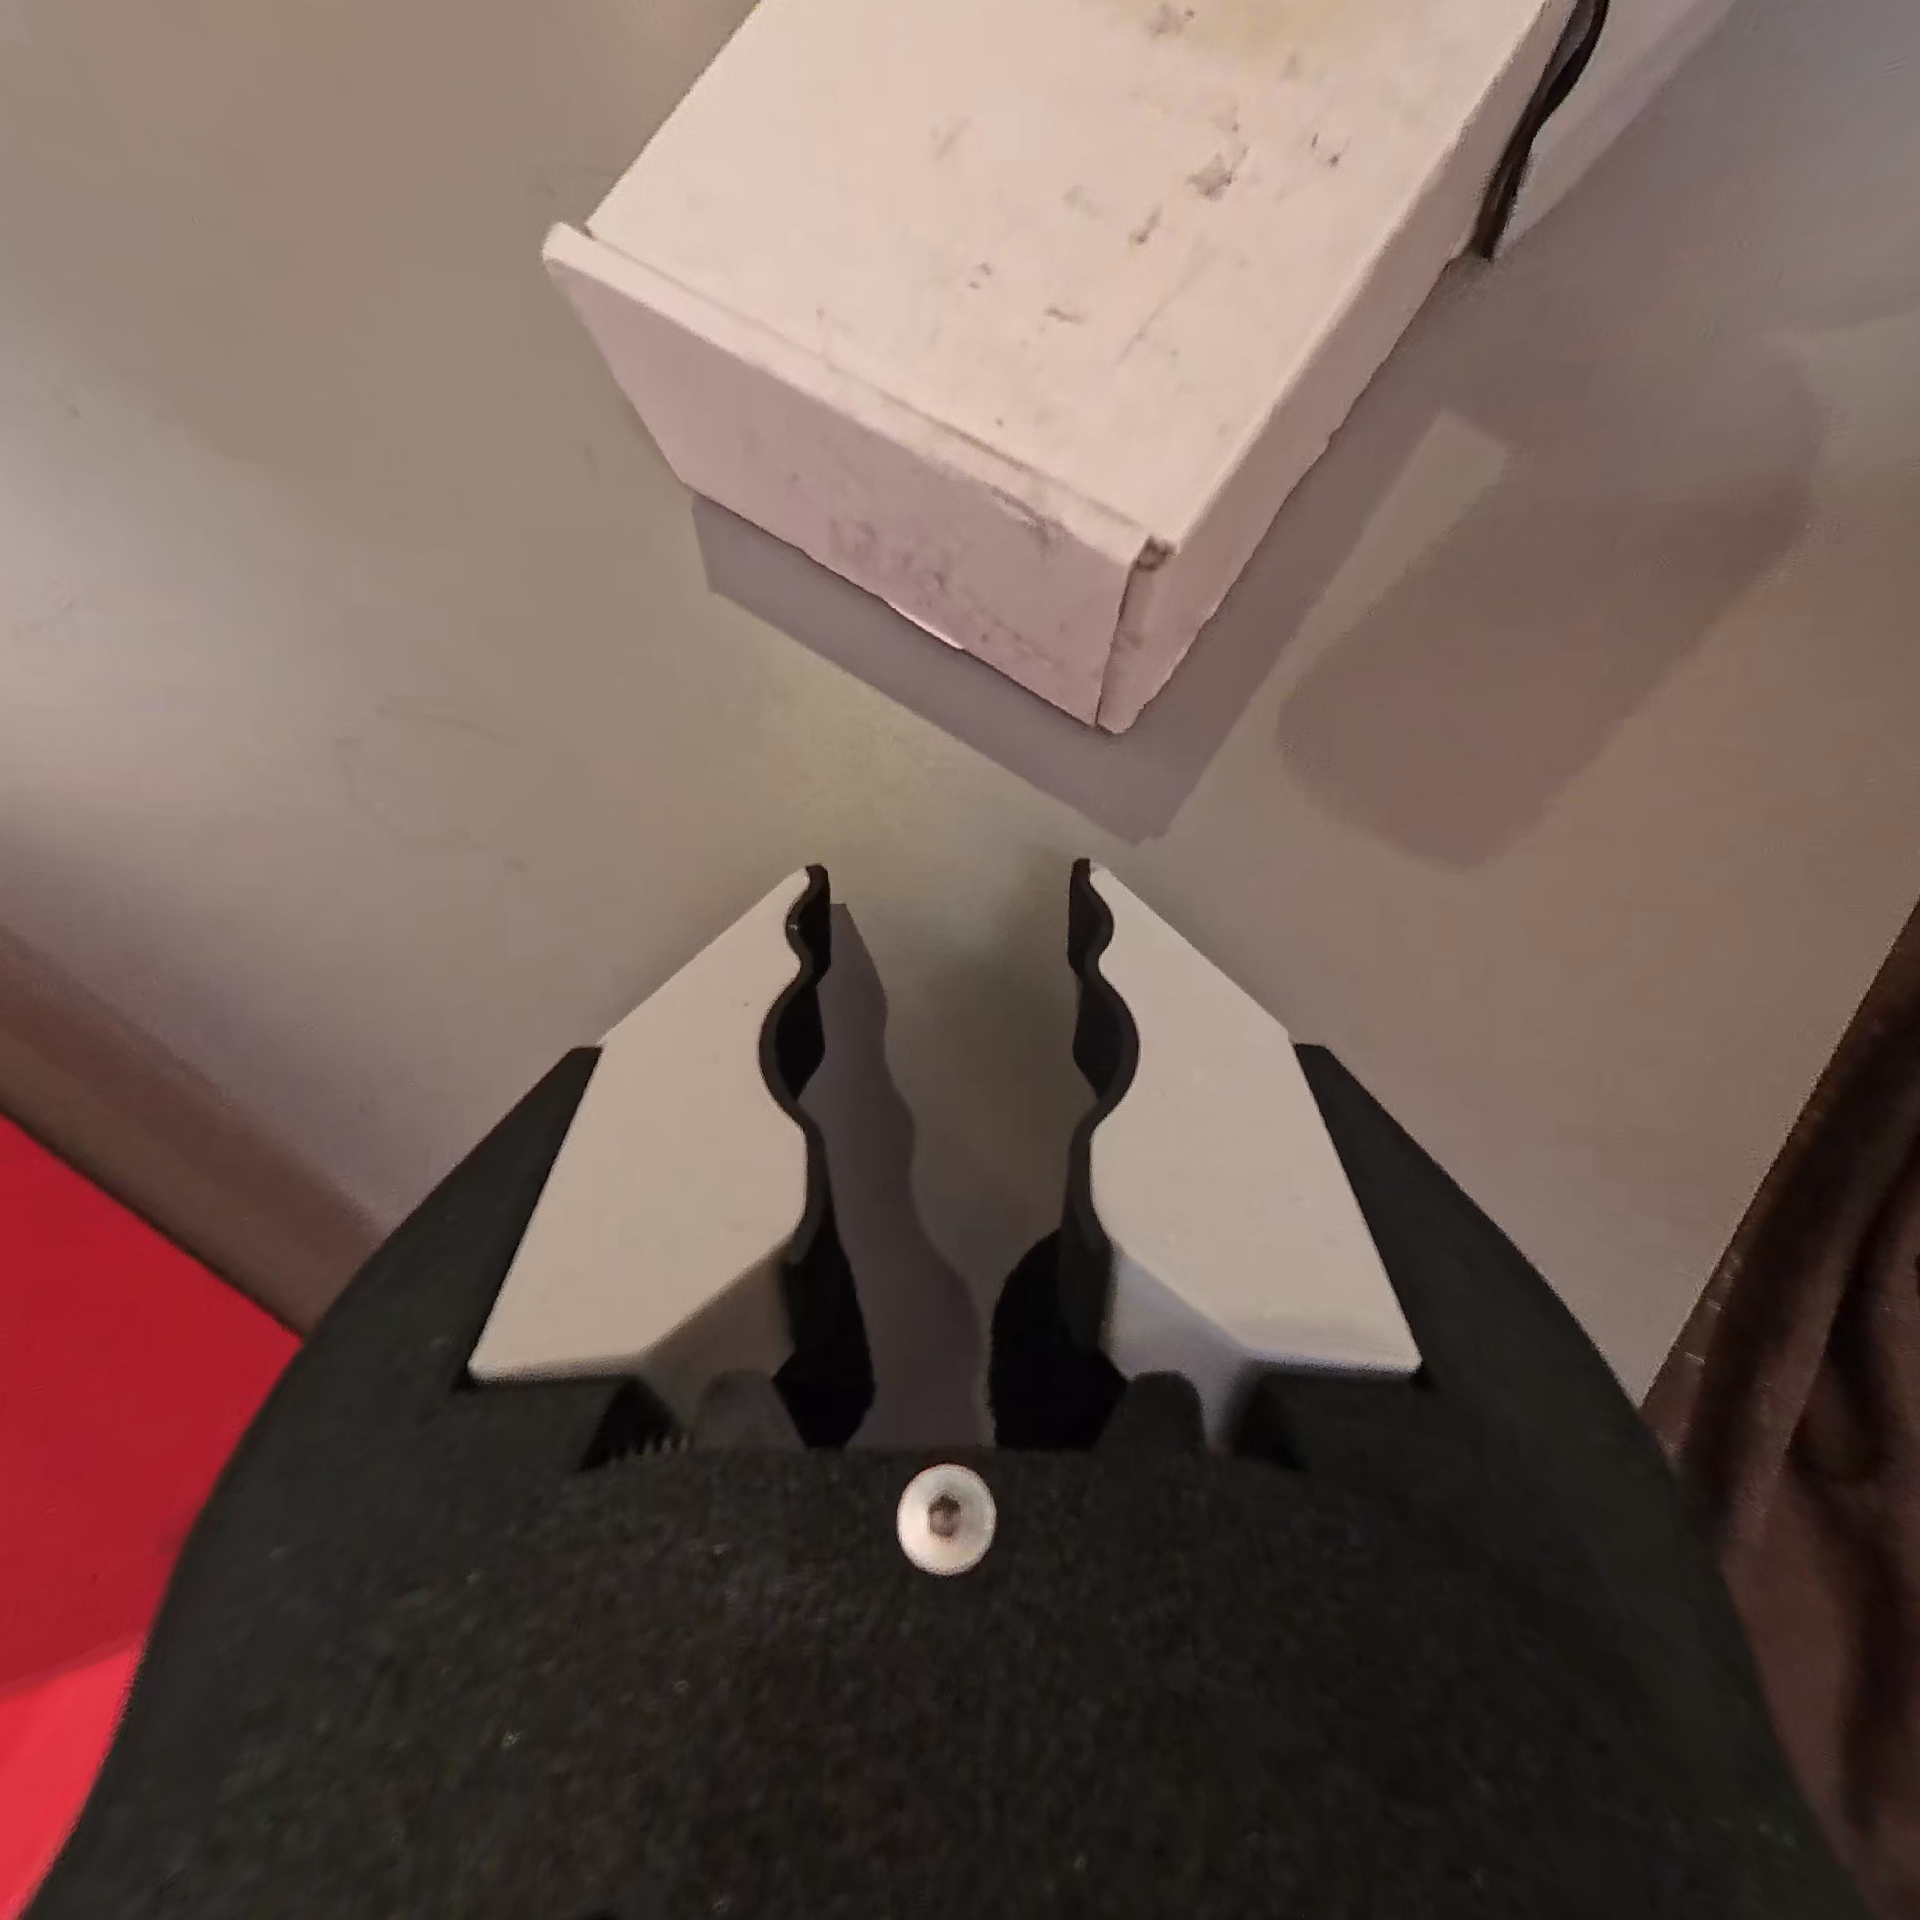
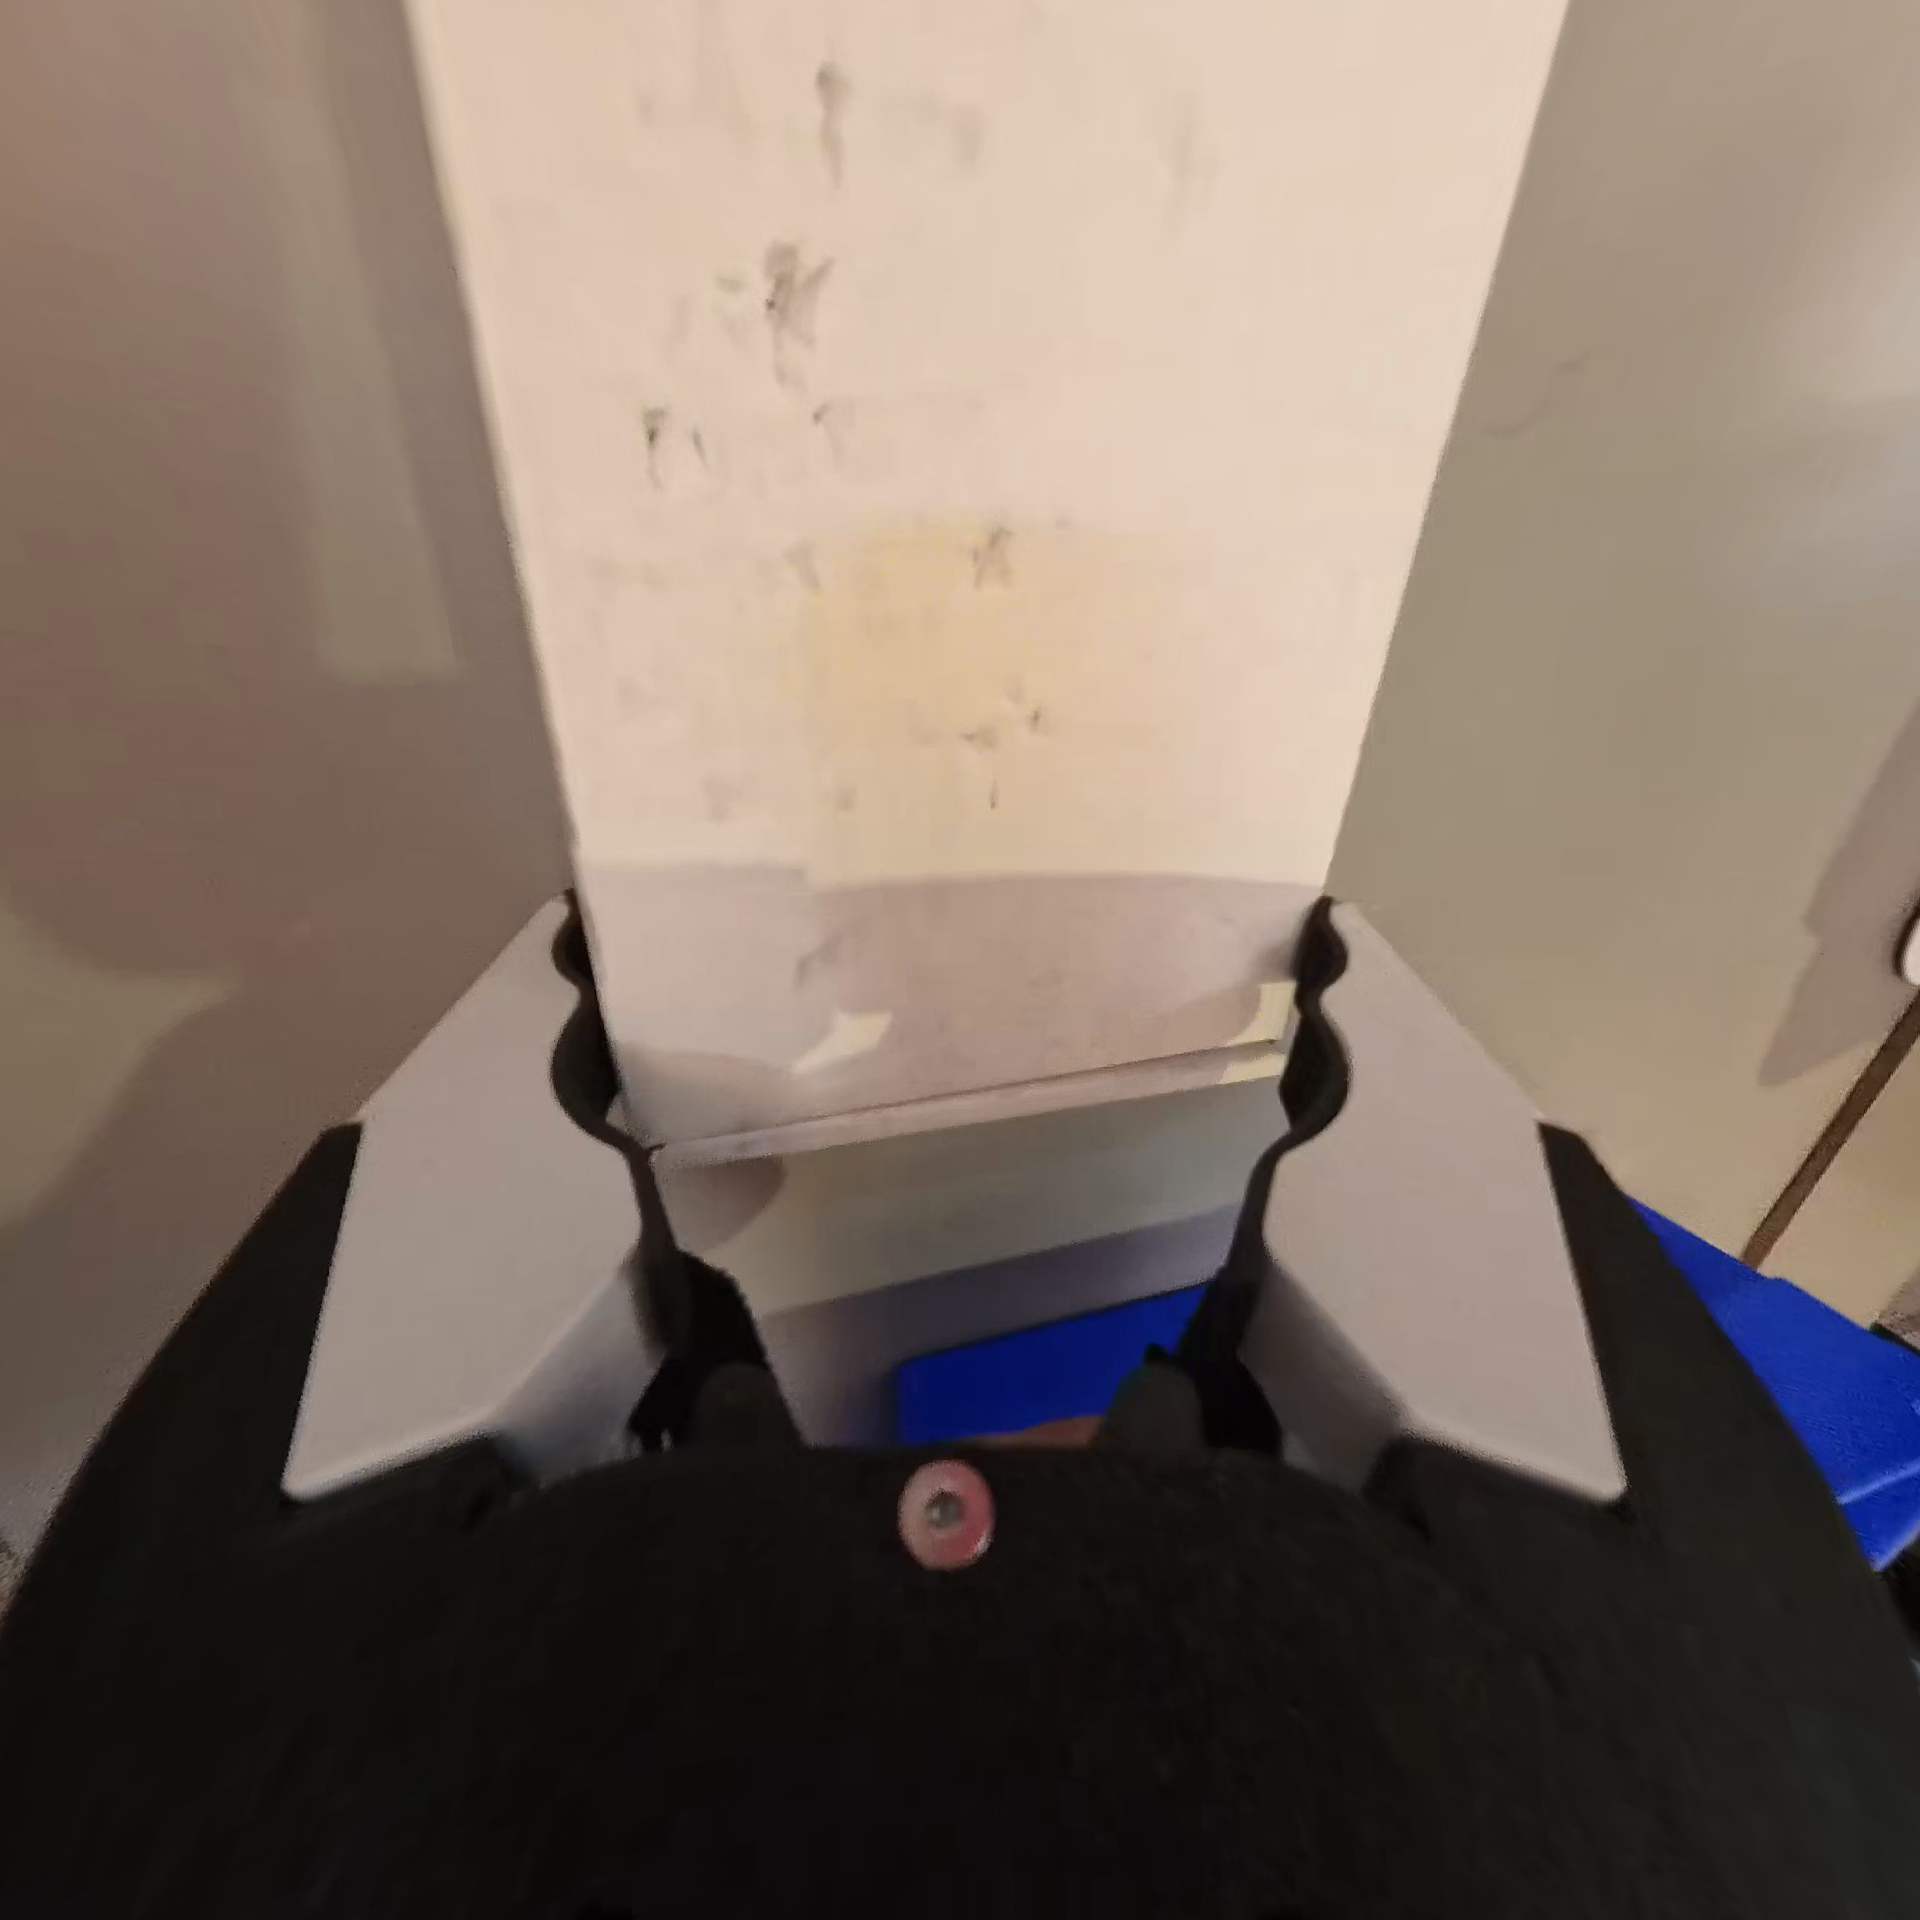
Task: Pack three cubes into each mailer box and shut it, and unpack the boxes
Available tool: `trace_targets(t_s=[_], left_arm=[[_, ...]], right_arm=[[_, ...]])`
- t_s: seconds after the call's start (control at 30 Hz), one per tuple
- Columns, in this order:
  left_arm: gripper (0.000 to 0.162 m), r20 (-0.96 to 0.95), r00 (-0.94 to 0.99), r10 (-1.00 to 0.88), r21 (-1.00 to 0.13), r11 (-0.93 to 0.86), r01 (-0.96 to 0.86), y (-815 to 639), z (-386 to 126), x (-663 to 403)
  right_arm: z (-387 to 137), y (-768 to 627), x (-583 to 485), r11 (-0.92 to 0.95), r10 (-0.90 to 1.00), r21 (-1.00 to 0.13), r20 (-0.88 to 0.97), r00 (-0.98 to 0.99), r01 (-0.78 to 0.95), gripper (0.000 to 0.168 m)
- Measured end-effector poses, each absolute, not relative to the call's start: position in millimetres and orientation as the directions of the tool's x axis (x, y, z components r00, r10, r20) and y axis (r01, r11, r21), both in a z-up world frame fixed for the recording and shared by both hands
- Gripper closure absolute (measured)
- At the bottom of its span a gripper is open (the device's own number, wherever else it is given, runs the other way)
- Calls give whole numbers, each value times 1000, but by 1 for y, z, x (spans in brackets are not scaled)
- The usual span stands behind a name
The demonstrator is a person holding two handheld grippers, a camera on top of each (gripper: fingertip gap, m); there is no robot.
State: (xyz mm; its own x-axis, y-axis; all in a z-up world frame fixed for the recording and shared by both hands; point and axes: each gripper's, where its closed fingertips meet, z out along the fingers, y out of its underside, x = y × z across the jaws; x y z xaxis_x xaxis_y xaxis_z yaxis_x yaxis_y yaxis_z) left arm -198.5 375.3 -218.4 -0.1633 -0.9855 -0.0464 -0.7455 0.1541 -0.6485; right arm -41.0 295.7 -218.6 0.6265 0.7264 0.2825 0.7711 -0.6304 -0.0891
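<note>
A white, scuffed mailer box (image 1: 1039, 312) is shut and held tilted above the pale table (image 1: 312, 520), casting a shadow beneath it. My right gripper (image 2: 945, 914) is shut on the box's near end (image 2: 935, 520), one finger on each side wall. A dark part of that gripper shows at the box's far end in the left wrist view (image 1: 1538, 125). My left gripper (image 1: 951, 873) is open and empty, a short way in front of the box's near corner, not touching it. No cubes can be identified for sure.
A red surface (image 1: 104, 1351) lies below the table edge at the lower left. A dark brown surface (image 1: 1818, 1351) is at the right. Blue objects (image 2: 1039, 1382) (image 2: 1818, 1403) lie below and right of my right gripper. The gap from one gripper's tips to the other's is roughly 20 centimeters.
</note>
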Motion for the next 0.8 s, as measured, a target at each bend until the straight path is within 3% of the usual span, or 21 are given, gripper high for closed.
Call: trace_targets(t_s=[0.03,0.27,0.43,0.53,0.57,0.8], left_arm=[[118,-50,-161,-986,-647,155,-746,376,-219,-199],[118,-42,-149,-988,-653,140,-744,379,-219,-199],[119,-44,-149,-988,-666,140,-733,379,-214,-196],[119,-52,-156,-986,-671,151,-726,378,-212,-195],[119,-61,-157,-986,-671,157,-725,379,-212,-195],[118,-84,-164,-983,-694,176,-698,377,-202,-195]], right_arm=[[-219,296,-40,-625,734,-75,284,617,777,37],[-218,294,-39,-612,749,-45,285,597,789,39],[-210,292,-46,-624,720,-169,256,645,763,37],[-186,298,-65,-655,678,-287,185,711,699,15],[-180,301,-71,-664,669,-313,157,726,679,14],[-201,323,-85,-665,700,-218,151,698,715,17]])
